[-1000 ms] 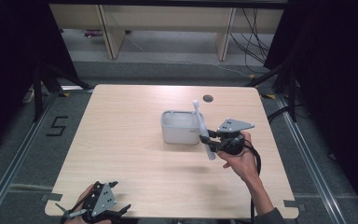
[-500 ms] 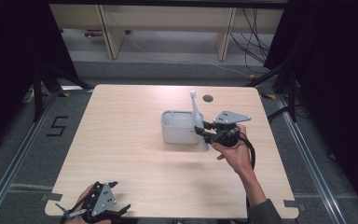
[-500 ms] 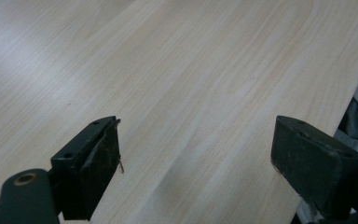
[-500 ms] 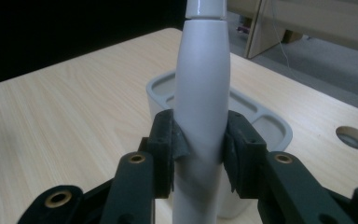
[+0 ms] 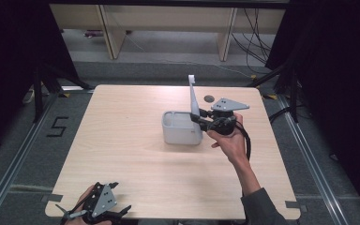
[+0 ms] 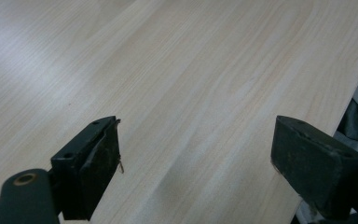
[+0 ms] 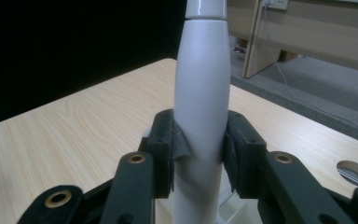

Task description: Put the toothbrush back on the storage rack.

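Observation:
My right gripper is shut on a white electric toothbrush, which stands nearly upright with its head at the top. It is held over the right rim of a grey rectangular cup in the middle of the table. In the right gripper view both pads press on the toothbrush handle, within the right gripper. My left gripper rests at the table's near left edge, held in a hand. In the left gripper view the left gripper has its jaws wide apart with bare wood between them.
A small round cable hole sits in the wooden table behind the cup. Wooden furniture legs and cables lie on the floor beyond the far edge. Dark curtains flank both sides.
My right gripper has lifted the toothbrush and swung it from slanted to nearly upright, moving left toward the cup. The left gripper has stayed still.

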`<state>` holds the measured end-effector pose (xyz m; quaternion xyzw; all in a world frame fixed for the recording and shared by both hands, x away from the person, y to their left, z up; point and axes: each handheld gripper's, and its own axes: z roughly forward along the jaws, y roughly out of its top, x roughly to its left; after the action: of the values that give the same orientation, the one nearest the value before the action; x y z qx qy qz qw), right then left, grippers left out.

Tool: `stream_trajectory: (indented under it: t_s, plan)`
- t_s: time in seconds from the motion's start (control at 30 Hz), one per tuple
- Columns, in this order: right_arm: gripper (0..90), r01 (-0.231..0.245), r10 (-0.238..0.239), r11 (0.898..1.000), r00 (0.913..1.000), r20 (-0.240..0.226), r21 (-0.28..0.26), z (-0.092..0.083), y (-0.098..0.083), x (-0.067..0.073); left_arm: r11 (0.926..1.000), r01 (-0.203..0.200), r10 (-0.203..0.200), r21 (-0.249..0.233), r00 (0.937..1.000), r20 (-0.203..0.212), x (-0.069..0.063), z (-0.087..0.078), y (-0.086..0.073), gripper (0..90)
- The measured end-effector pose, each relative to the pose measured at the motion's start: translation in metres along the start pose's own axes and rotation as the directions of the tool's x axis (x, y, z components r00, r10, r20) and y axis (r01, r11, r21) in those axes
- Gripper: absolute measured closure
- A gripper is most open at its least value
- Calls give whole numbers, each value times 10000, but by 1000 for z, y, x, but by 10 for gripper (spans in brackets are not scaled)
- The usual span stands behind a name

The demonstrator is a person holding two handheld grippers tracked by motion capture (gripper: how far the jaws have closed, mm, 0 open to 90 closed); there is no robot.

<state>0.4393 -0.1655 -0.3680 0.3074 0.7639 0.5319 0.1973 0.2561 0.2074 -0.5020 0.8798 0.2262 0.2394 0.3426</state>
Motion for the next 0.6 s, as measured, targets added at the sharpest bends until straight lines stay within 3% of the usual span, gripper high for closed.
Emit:
stream_trajectory:
  t_s: [0.17, 0.3, 0.37, 0.4, 0.6]
  plan:
    - [668, -104, 103, 9999, 9999, -93, -95, 3, 8, 0, 10000, -21, 21, 13, 10000, -33, 0, 0, 0, 150]
    - [668, 177, -175, 9995, 9998, 108, -267, 9, 17, 1, 10000, -14, 14, 23, 10000, 20, 0, 0, 0, 150]
    - [668, 29, -29, 9998, 10000, -2, -207, 11, 18, 3, 10000, -7, 7, 14, 10000, 21, 0, 0, 0, 150]
    - [668, 195, -193, 9995, 9997, 114, -235, 14, 21, 2, 10000, -34, 34, 28, 10000, 27, 0, 0, 0, 150]
    - [668, 178, -175, 9996, 9998, 122, -228, 24, 30, 0, 10000, -8, 8, 17, 10000, 36, 1, 0, 0, 150]
